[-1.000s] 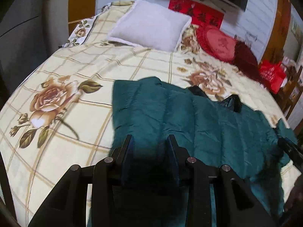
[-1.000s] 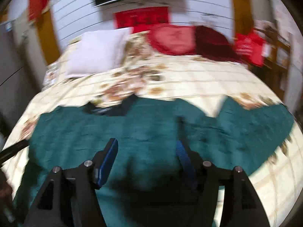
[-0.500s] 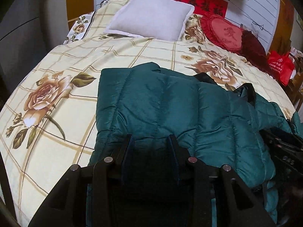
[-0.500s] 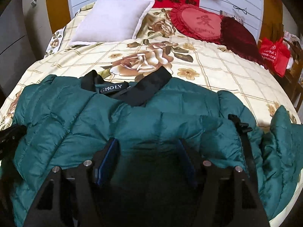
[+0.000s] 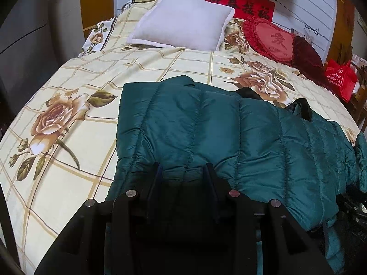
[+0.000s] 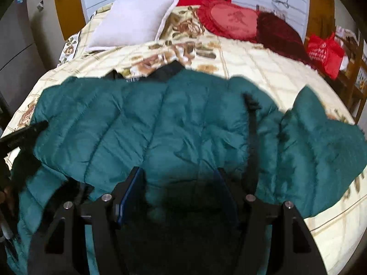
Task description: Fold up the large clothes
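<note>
1. The jacket (image 5: 229,137) lies across the near part of the bed (image 5: 68,183), with its black collar (image 6: 169,71) toward the pillows. It hangs a little over the near edge of the bed, where your two claws are.

2. Your left claw (image 5: 183,171) is at the near hem, on the left part of the jacket. Green fabric fills the gap between its fingers, so it seems to grasp the hem, but the contact itself is dark and I cannot be fully sure.

3. Your right claw (image 6: 179,178) is also at the near hem, close to the black zipper line (image 6: 252,137). A thick bunch of padded fabric sits between its fingers, and I judge that it is clenched on the jacket. This view is blurred, so details are soft.

4. What looks done: the left side of the jacket shows a straight, clean edge in the left view, so one side seems already folded in or laid flat.

5. What is left: the right sleeve (image 6: 321,137) lies spread out to the side, not folded in. The body is at full length, and no compact bundle exists yet.

6. My judgement: you are in an early or middle part of the task. Probably the next step is to carry the hem toward the collar.
</note>
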`<state>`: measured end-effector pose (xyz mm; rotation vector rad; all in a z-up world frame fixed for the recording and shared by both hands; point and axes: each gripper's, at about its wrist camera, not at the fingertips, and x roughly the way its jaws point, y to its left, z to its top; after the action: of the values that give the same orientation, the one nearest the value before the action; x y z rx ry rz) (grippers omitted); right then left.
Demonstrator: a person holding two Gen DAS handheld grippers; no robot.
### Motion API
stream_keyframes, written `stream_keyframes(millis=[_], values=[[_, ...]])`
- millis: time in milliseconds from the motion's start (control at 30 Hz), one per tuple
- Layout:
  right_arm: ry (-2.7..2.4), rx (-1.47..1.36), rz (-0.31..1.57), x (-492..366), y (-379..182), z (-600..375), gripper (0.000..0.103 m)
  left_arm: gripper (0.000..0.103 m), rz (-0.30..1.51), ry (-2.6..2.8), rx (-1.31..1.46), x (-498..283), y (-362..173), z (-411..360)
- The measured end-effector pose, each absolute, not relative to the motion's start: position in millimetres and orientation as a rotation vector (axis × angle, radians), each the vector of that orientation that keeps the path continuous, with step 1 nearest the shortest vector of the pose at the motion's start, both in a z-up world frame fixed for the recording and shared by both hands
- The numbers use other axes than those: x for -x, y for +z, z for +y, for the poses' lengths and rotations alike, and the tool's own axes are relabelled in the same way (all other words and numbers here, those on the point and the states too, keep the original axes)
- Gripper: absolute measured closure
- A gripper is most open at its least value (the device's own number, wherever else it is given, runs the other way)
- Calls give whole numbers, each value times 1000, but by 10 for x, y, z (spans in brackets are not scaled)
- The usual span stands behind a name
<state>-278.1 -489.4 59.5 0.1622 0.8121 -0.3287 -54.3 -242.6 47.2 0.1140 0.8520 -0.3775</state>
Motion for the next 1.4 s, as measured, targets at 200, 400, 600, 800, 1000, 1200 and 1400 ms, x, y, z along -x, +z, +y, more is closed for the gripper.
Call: stream_keyframes(millis=[200, 400, 600, 800, 1000, 1200, 1400], values=[[-343, -193, 818, 2868, 716, -4852, 35, 49, 854, -372, -140, 617, 510, -2443], [-370, -192, 768, 3020, 852, -4822, 33, 49, 876, -390, -91, 815, 614, -2369], [-365, -195, 833, 2999, 751, -4812, 32, 49, 871, -427, -83, 1122, 732, -2380], [-348, -188, 770, 3268, 974, -4667, 30, 49, 833, -469, -85, 1436, 889, -2448], [-337, -158, 743, 3497, 1109, -4547, 26, 49, 811, -501, -91, 1688, 987, -2562], [-338, -152, 735, 3653, 1142, -4543, 24, 49, 804, -515, -112, 1864, 1009, -2696], [-342, -162, 732, 3743, 1158, -4601, 23, 49, 805, -529, -118, 1980, 1010, -2844]])
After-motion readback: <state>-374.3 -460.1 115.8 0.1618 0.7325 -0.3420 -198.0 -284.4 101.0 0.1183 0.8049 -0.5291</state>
